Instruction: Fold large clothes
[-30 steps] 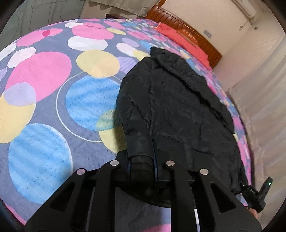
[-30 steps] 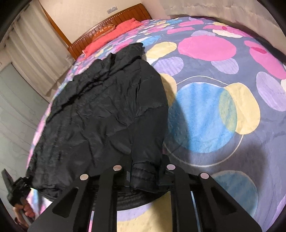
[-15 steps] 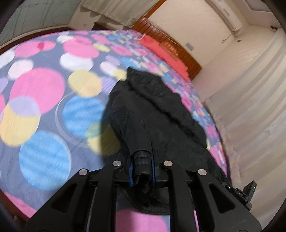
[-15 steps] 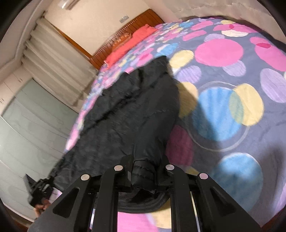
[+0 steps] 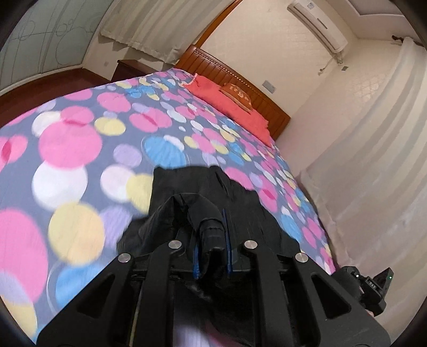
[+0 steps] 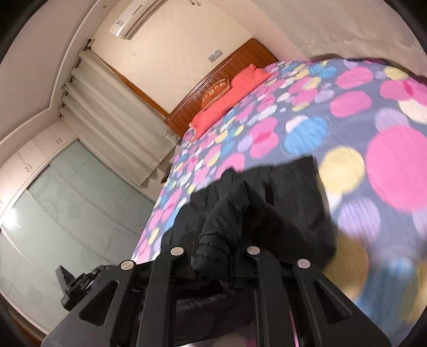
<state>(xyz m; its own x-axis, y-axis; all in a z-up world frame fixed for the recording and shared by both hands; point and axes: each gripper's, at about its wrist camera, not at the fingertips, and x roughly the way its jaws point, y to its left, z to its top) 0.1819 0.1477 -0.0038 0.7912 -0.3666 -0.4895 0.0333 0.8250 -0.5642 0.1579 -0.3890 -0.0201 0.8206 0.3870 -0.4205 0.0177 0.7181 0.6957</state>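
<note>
Grippers, left [image 5: 210, 249] and right [image 6: 213, 251], each clamp a cuff of the black jacket [image 5: 240, 202].

Both cameras now tilt up, showing headboard [image 5: 234, 80], walls and air conditioner [image 5: 317, 24] across the upper frame. The black coat [image 5: 240, 202], earlier spread long over the bed [image 5: 80, 138], now bunches in the lower centre, lifted by the left gripper [image 5: 210, 240] and right gripper [image 6: 213, 245]. More quilt lies bare.
</note>
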